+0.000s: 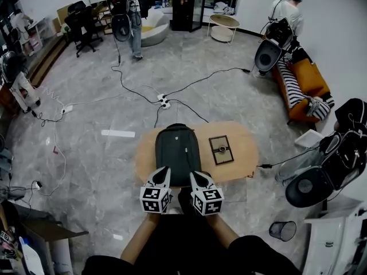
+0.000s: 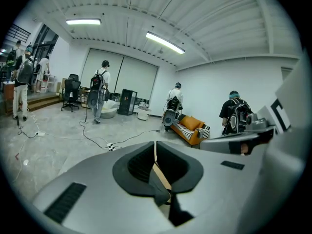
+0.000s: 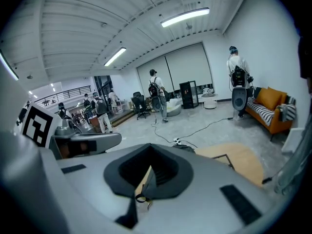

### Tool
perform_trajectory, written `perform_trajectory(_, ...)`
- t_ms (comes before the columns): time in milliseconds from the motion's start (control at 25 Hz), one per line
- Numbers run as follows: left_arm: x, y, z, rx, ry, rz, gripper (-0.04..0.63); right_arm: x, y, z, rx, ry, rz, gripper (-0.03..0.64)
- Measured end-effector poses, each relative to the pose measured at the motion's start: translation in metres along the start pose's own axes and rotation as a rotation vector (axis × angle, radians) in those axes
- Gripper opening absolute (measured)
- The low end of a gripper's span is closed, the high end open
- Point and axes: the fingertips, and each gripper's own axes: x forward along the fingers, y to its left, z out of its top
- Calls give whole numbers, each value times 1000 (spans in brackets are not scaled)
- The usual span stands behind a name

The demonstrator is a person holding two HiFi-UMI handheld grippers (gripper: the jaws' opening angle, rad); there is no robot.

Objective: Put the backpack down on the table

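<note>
The dark grey backpack (image 1: 178, 148) lies flat on the oval wooden table (image 1: 241, 148), lengthwise away from the person, its far end close to the table's far edge. Its near end is hidden in the head view behind the two grippers, so the straps cannot be seen from there. The left gripper (image 1: 162, 171) and the right gripper (image 1: 195, 175) sit side by side at that near end, each carrying one marker cube. In the left gripper view the left gripper (image 2: 157, 167) has its jaws drawn together to a thin slit, with a dark strap (image 2: 163, 184) pinched low between the pads. In the right gripper view the right gripper (image 3: 146, 177) is likewise closed, on a dark strap (image 3: 146, 182) with a small ring hanging from it. Whether these are one strap or two cannot be told. Each gripper's own grey body fills the lower half of its view, and only the backpack's top (image 3: 185, 148) peeks over it in the right one. One dark picture frame (image 1: 221, 149) lies flat on the table just beside the backpack, apart from it. Beyond the table, a power strip (image 1: 164, 101) and cables lie on the floor, an orange sofa (image 1: 304, 85) stands at the right, one wire bin (image 1: 282, 230) stands near the person, and two people stand at the far end of the room.
</note>
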Motion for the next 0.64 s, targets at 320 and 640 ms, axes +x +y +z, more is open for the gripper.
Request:
perform_trajectory(320,1,3,-5,-5,15,6,25,-4,-3,0,17,-4,-2,9)
perform_trajectory(640,5,0,-6,-5,29,-8,25,-5,-3,3,27,-9,0,9)
